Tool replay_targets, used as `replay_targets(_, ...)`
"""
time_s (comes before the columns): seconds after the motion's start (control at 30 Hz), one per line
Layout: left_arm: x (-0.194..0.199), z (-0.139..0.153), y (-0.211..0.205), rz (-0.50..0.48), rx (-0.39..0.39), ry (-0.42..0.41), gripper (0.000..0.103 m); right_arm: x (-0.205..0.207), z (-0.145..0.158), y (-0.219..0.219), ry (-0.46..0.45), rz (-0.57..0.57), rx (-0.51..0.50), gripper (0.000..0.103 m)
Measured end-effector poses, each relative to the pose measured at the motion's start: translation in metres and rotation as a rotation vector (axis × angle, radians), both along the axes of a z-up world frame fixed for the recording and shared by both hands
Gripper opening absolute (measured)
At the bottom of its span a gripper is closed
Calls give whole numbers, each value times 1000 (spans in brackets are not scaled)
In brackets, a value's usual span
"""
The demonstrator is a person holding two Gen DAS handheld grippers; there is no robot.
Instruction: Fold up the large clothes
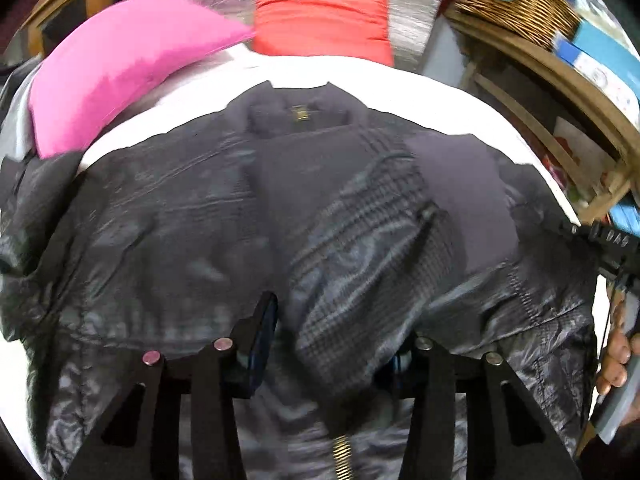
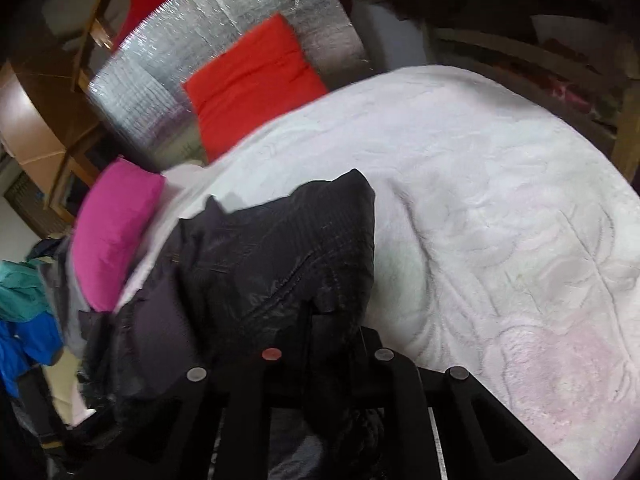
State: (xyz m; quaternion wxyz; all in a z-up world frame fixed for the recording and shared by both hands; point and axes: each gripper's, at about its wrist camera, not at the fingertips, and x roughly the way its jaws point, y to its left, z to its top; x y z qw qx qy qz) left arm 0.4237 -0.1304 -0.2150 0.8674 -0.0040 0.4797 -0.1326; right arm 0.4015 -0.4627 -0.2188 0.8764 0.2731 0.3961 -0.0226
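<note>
My work surface was a bed under a white quilted cover (image 2: 500, 200). At its head I noted a silver foil-like panel (image 2: 224, 40), a red cushion (image 1: 322, 20) and a pink pillow (image 1: 120, 68). Wooden shelving (image 1: 560, 92) with a wicker basket (image 1: 516, 0) stood alongside.

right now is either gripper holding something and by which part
The left gripper has a fold of the shiny black quilted jacket between its fingers near the zip; the right gripper seems to pinch its outer edge, though its fingertips are hidden.
</note>
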Motion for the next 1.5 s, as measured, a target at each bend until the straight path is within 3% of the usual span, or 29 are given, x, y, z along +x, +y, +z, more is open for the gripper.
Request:
replay_targets(0.1,0,-2,28,45,4,29,51,6,-15,-3,82,-12,9,14)
replay_targets(0.33,-4,-7,78,41,-54,91,71,0,-12,-2,114,-32,1,17)
replay_targets(0.43,-7,-13,82,1,-34,131,73,-4,0,1,115,-54,-15,27)
replay_targets(0.5,-10,-15,84,-13,-36,147,75,-9,11,1,98,-100,-62,40)
replay_targets(0.53,-10,-16,85,-14,-42,150,75,-14,19,3,73,-138,-110,52)
replay_targets(0.6,-9,-18,87,-10,-50,153,76,-29,39,9,-20,-138,-128,58)
replay_targets(0.7,-9,-17,85,-7,-41,155,76,-41,53,29,-132,34,64,58)
replay_targets(0.73,-10,-15,85,-6,-39,152,76,-39,48,40,-135,134,204,61)
replay_targets(0.83,-10,-9,85,0,-52,130,76,-22,16,67,-42,259,521,62)
replay_targets(1.0,-24,2,93,-11,-81,86,76,7,-27,105,73,330,830,63)
replay_targets(1.1,-28,1,99,3,-58,77,76,14,-27,119,12,362,1001,63)
replay_targets(1.23,-33,-5,113,40,-89,100,76,14,0,141,-121,545,1202,63)
replay_targets(1.3,-37,-3,117,62,-106,97,76,13,14,149,-143,594,1119,63)
replay_targets(1.37,-42,4,122,82,-126,73,76,11,22,142,-154,546,986,63)
replay_targets(1.5,-45,17,136,149,-153,7,76,0,17,91,-170,345,853,63)
